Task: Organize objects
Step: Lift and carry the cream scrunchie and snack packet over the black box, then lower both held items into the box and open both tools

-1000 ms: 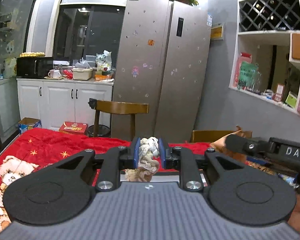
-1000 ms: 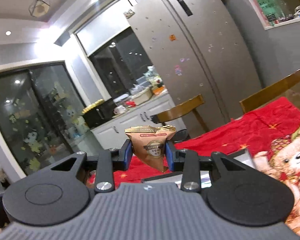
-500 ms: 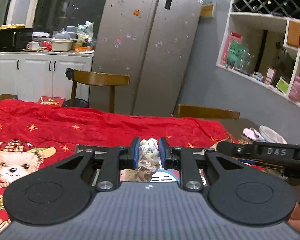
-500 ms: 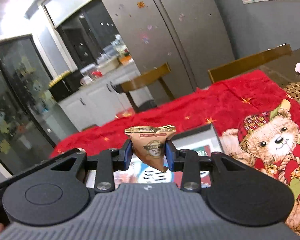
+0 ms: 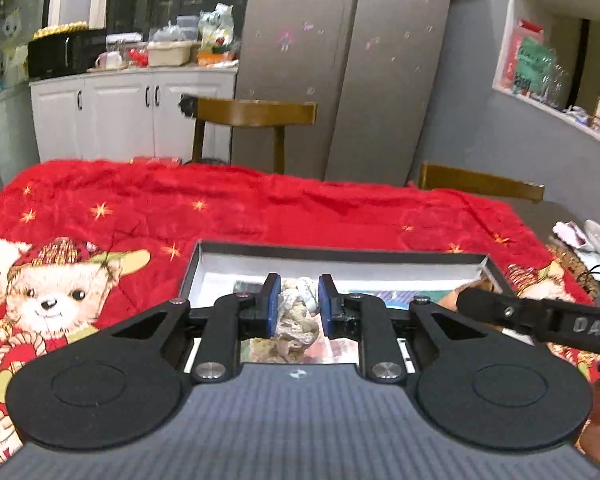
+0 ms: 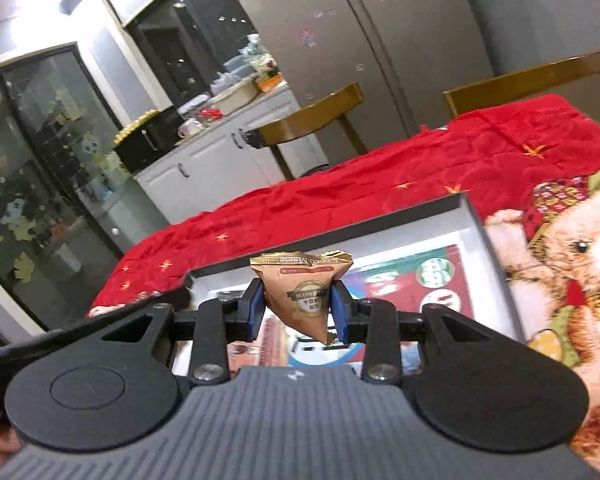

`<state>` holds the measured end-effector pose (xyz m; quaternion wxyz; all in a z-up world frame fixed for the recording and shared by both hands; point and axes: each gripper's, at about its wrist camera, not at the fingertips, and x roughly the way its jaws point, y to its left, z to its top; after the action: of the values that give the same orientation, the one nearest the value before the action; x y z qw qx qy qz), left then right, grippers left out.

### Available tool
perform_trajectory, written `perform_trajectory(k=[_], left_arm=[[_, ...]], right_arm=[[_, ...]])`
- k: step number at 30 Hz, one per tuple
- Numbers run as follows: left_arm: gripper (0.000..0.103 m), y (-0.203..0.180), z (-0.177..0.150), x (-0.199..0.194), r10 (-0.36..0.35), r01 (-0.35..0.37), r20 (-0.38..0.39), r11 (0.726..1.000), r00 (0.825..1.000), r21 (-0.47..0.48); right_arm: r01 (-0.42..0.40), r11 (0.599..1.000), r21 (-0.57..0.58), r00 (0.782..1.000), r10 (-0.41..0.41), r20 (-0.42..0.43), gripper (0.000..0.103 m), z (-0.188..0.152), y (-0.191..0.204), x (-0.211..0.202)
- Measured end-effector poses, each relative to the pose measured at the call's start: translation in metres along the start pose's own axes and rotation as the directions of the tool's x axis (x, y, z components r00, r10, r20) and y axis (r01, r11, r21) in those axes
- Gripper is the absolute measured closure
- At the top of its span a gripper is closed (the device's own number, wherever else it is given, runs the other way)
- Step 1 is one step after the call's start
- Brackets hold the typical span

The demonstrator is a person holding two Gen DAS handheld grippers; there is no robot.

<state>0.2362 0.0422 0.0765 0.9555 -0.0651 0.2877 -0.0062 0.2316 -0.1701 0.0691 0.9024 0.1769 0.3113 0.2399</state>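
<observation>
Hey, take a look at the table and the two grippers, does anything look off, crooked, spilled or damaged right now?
Nothing looks spilled or broken. The left gripper is shut on a crumpled beige-and-white bundle, and the right gripper is shut on a brown snack packet held upside down, both over the open grey box. The red blanket is wrinkled.

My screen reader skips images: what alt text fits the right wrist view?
The right gripper pinches a brown triangular snack packet above an open grey box on a red teddy-bear blanket; wooden chairs and a steel fridge stand behind.
</observation>
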Motion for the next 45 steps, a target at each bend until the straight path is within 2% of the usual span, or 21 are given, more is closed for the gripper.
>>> perform_trajectory(k=[6,10,15,19,28,31,37,45], left_arm=[[0.079,0.002,-0.006,0.013,0.057,-0.056,-0.031,0.998,0.998,0.03],[0.079,0.004,-0.009,0.022,0.097,-0.094,-0.057,0.995,0.994,0.046],[0.079,0.008,-0.012,0.027,0.101,-0.098,-0.085,0.994,0.991,0.044],[0.079,0.01,-0.014,0.031,0.122,-0.118,-0.096,0.992,0.988,0.053],[0.079,0.018,-0.01,0.033,0.119,-0.117,-0.109,0.993,0.987,0.024],[0.079,0.018,-0.009,0.033,0.119,-0.116,-0.113,0.993,0.986,0.032],[0.079,0.022,-0.007,0.036,0.016,-0.02,-0.193,1.0,0.981,-0.018],[0.079,0.024,-0.007,0.038,0.027,-0.031,-0.208,0.999,0.978,-0.019]], right_arm=[[0.025,0.997,-0.073,1.0,-0.025,0.014,0.065,-0.007,0.023,0.003],[0.002,0.996,-0.084,1.0,-0.003,-0.014,0.065,-0.009,0.032,0.014],[-0.022,0.997,-0.072,0.999,0.019,-0.044,0.065,-0.007,0.041,0.033],[-0.009,0.997,-0.075,0.999,0.006,-0.044,0.065,-0.01,0.043,0.04],[0.026,0.996,-0.086,0.997,-0.032,-0.077,0.065,-0.016,0.041,0.046],[0.015,0.997,-0.073,0.995,-0.022,-0.099,0.065,-0.017,0.039,0.047],[0.033,0.996,-0.081,0.992,-0.043,-0.116,0.065,-0.019,0.039,0.049],[0.051,0.995,-0.08,0.986,-0.063,-0.154,0.065,-0.024,0.035,0.056]])
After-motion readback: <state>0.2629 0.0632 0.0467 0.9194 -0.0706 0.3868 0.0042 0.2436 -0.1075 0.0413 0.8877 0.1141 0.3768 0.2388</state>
